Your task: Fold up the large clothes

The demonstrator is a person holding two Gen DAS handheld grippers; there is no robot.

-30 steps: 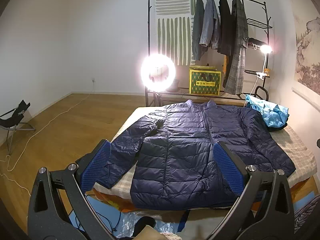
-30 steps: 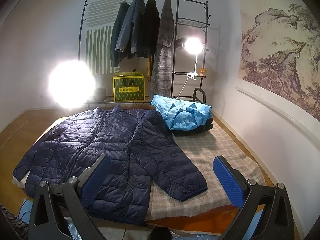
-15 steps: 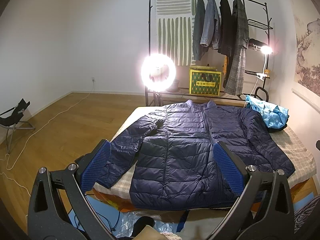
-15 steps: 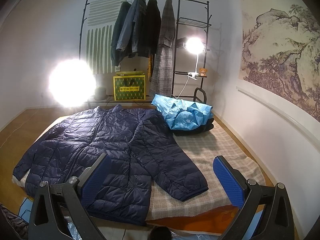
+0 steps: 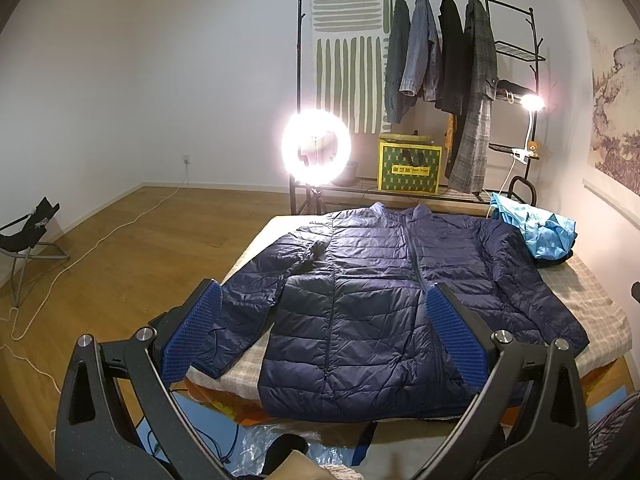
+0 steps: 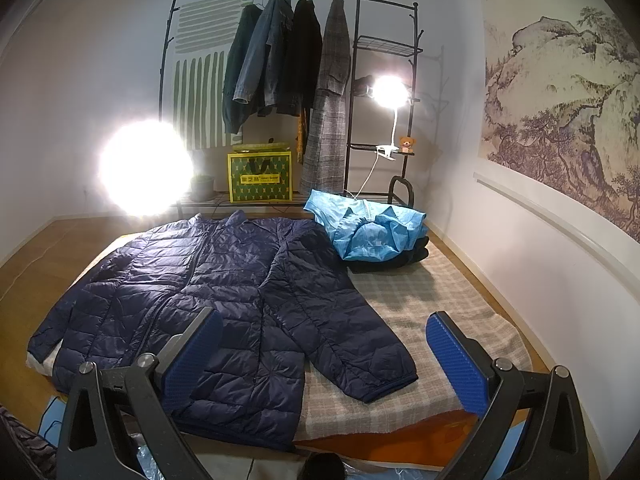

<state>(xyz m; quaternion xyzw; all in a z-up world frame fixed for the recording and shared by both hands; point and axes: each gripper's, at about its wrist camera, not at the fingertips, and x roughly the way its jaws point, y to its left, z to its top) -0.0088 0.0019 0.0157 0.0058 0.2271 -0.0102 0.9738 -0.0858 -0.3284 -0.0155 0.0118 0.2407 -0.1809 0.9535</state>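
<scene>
A navy quilted puffer jacket [image 5: 372,288] lies flat and face up on a low bed [image 5: 600,300], zipped, both sleeves spread outward. It also shows in the right wrist view [image 6: 224,292], with its right sleeve [image 6: 352,332] angled toward the bed's front edge. My left gripper [image 5: 320,332] is open and empty, held above the jacket's hem at the front of the bed. My right gripper [image 6: 324,356] is open and empty, held above the right sleeve cuff and the plaid cover [image 6: 420,304].
A light blue garment [image 6: 368,228] sits on a dark folded pile at the bed's far right corner. A clothes rack [image 5: 440,60] with hanging coats, a yellow box [image 5: 408,168], a ring light [image 5: 316,148] and a clip lamp [image 6: 390,92] stand behind. Cables and plastic lie on the floor in front.
Both grippers have shifted very slightly; the view of the jacket is nearly the same. Both stay open and empty.
</scene>
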